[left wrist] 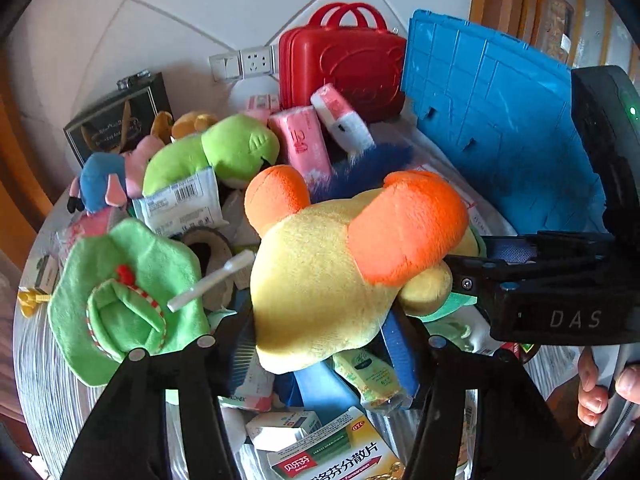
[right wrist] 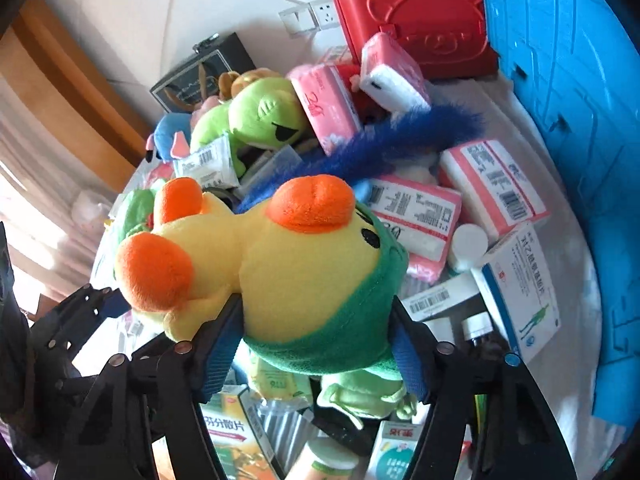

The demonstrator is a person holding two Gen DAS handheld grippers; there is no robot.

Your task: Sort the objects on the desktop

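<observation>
Nearest, the left gripper [left wrist: 320, 336] clamps the rear of a yellow plush duck [left wrist: 320, 280], while the right gripper [right wrist: 316, 332] pinches its green-hooded head; both hold it above the cluttered surface [left wrist: 36, 360]. Its fuzzy orange feet [left wrist: 404, 228] jut outward. Behind lie pink tissue packs [right wrist: 416, 220], a green plush frog [right wrist: 260, 116] and a glossy red case [right wrist: 416, 20].

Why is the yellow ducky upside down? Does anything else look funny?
The yellow duck plush is tipped over, orange feet up, squeezed by both the right tool and the left tool. Beneath it, toys and medicine boxes lie jumbled in one messy heap.
</observation>
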